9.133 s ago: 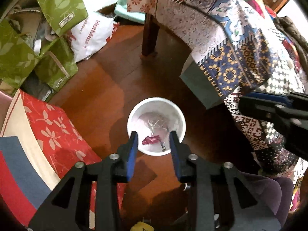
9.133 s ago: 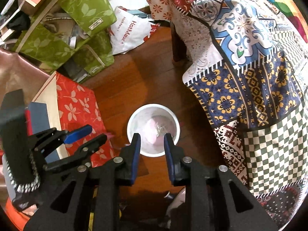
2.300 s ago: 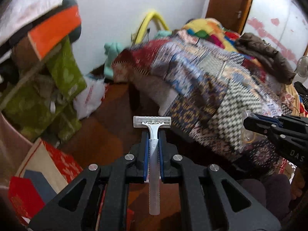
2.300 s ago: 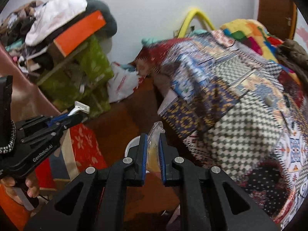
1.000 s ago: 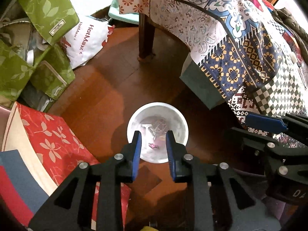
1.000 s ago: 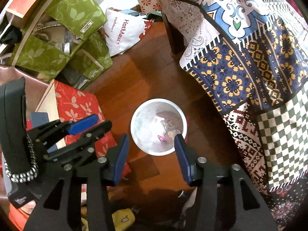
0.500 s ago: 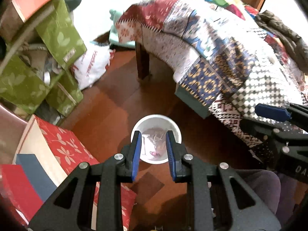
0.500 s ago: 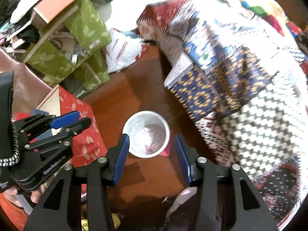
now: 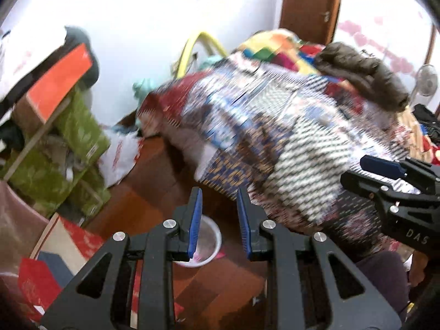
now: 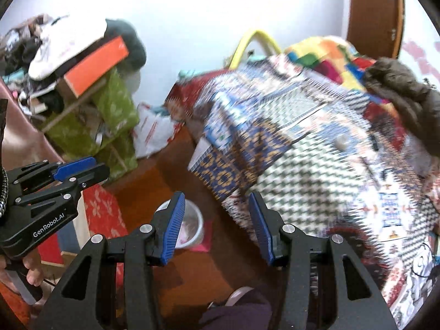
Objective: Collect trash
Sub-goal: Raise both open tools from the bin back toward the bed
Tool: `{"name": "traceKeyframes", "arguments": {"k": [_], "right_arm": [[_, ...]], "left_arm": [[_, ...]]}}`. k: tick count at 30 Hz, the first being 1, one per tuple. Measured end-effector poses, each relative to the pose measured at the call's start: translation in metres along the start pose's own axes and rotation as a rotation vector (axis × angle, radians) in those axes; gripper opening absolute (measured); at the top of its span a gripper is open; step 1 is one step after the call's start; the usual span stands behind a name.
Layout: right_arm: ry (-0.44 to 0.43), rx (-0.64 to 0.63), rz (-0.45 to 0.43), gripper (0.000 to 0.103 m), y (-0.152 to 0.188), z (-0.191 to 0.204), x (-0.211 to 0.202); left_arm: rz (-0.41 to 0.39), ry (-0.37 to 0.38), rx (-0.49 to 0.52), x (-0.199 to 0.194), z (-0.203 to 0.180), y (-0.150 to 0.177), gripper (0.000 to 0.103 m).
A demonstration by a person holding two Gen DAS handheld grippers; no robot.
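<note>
The left gripper carries the white lettering "GenRobot.AI" on its black body, seen from the right wrist view. The right gripper shows the letters "DAS" on its side in the left wrist view, with the rest cut off at the edge. A white plastic bag on the floor bears red print too blurred to read.

Both grippers are held above the wooden floor and tilted down toward it, side by side, each visible at the edge of the other's view. A hand wraps the handle under the left gripper.

In its own view the left gripper has its blue-padded fingers a little apart, with nothing between them. The right gripper has its fingers wider apart, also holding nothing and touching nothing.

The white bin stands on the floor below, partly hidden behind the left finger in each view, with pale and pink scraps inside that are too blurred to name. It sits between a red flowered box and the patchwork quilt that drapes over the bed. Green leaf-print bags are stacked against the wall.
</note>
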State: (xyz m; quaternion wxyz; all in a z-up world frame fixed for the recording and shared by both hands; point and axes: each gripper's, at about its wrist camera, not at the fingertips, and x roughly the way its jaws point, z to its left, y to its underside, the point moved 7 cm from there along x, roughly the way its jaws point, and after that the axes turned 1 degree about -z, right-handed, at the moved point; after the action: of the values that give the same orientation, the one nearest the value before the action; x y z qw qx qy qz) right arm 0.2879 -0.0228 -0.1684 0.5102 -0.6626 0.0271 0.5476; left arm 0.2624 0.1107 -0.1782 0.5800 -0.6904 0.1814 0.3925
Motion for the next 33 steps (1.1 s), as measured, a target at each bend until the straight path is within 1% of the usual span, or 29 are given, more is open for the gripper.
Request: {"name": "traceKeyframes", "arguments": {"k": [2,4,7,12,17,19,20,23,25,28,33], "right_arm": [[0.023,0.007,-0.046,0.045,-0.003,-0.016,-0.023],[0.038,0.005,-0.073,0.045,-0.004,-0.026,-0.038],[0.083,-0.004,-0.122,0.045,-0.004,-0.048,-0.062],[0.155,0.033,-0.182,0.045,-0.002,-0.096,-0.095],[0.205,0.089,-0.207,0.045,0.001,-0.14,-0.116],[0.224,0.111,-0.211,0.045,0.002,-0.156,-0.12],[0.241,0.124,-0.212,0.045,0.003,-0.167,-0.122],[0.272,0.157,-0.209,0.045,0.006,-0.194,-0.125],[0.286,0.177,-0.203,0.045,0.009,-0.208,-0.124],[0.29,0.21,-0.169,0.045,0.012,-0.234,-0.116],[0.305,0.264,-0.11,0.045,0.02,-0.274,-0.093]], "left_arm": [[-0.039,0.016,0.017,-0.011,-0.023,-0.012,0.025],[-0.067,0.034,0.029,-0.018,-0.043,-0.02,0.026],[-0.096,0.067,0.05,-0.025,-0.074,-0.033,0.028],[-0.115,0.126,0.091,-0.023,-0.128,-0.051,0.028],[-0.122,0.17,0.148,-0.018,-0.176,-0.064,0.028],[-0.12,0.191,0.162,-0.014,-0.194,-0.07,0.03],[-0.119,0.201,0.168,-0.012,-0.202,-0.072,0.034],[-0.118,0.223,0.183,-0.004,-0.223,-0.08,0.04],[-0.105,0.237,0.193,0.006,-0.237,-0.086,0.042],[-0.08,0.247,0.204,0.023,-0.254,-0.092,0.043],[-0.042,0.247,0.225,0.055,-0.275,-0.102,0.044]]}}
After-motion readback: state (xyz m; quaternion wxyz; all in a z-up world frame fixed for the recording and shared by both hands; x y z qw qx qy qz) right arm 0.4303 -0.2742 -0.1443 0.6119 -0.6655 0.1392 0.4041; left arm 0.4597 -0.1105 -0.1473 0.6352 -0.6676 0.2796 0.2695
